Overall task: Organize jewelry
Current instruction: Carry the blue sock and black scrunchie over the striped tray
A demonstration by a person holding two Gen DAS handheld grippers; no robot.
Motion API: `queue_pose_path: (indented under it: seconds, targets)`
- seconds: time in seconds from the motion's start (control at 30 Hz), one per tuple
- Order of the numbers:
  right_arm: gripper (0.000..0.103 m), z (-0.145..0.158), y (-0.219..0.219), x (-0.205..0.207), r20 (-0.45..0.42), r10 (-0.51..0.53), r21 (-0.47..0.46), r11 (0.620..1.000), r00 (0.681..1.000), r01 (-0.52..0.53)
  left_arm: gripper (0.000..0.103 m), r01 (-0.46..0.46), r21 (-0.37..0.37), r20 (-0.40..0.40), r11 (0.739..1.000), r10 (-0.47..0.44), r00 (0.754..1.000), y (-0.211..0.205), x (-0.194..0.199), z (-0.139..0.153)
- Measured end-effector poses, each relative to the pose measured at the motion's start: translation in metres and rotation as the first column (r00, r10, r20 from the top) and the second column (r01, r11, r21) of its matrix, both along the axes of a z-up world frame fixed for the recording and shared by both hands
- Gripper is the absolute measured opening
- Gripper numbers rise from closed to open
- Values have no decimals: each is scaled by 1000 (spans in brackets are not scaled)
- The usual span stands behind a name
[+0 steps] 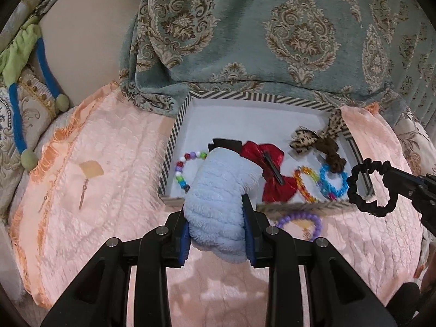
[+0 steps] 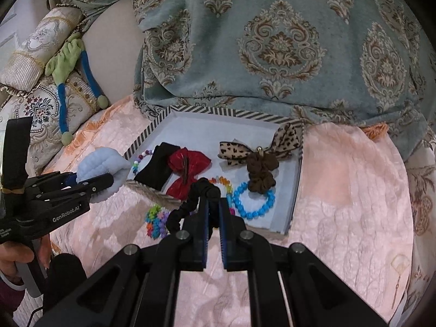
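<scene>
Left wrist view:
left gripper (image 1: 218, 231): clenched on light blue fluffy scrunchie (image 1: 218, 190), at near edge of striped tray (image 1: 174, 133)
scrunchie handling: light, soft, squashes; deep bite across the roll

Right wrist view:
right gripper (image 2: 214, 209): pinched tight on black scrunchie (image 2: 188, 204), over tray's near edge
handling: thin, limp, dangles; pinch the band itself
blue bead bracelet (image 2: 254, 201): in tray, hard, slippery

Our left tool (image 1: 215, 234) and right tool (image 2: 214, 227) are matte black plastic with angular linkage arms, round silver screws at the joints and blue ribbed pads (image 1: 249, 234) inside the fingers. White "GenRobot.AI" lettering runs along the left tool's side, above a dark maroon sleeve (image 2: 9, 294)
</scene>
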State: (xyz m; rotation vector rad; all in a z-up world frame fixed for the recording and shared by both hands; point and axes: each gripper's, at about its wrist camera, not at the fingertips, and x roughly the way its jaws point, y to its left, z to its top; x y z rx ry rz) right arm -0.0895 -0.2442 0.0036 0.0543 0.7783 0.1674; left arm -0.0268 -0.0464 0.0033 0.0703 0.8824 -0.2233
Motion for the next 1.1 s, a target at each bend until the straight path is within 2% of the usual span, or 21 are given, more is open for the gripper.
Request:
queue_pose_path:
  seconds: [0.33, 0.47, 0.87, 1.1]
  targets:
    - [7, 2, -9, 54, -5, -12, 7, 1000, 1000, 12, 14, -32, -8, -2, 999, 32, 999, -2, 58, 1]
    - [7, 2, -12, 81, -5, -14, 22, 1000, 1000, 14, 14, -33, 12, 11, 999, 33, 999, -9, 79, 0]
    - [7, -17, -14, 155, -36, -28, 40, 999, 999, 30, 15, -25, 37, 3, 999, 25, 1000, -31, 136, -24]
    - [7, -41, -16, 193, -72, -41, 37, 998, 997, 44, 14, -29, -31, -44, 999, 27, 999, -36, 168, -44]
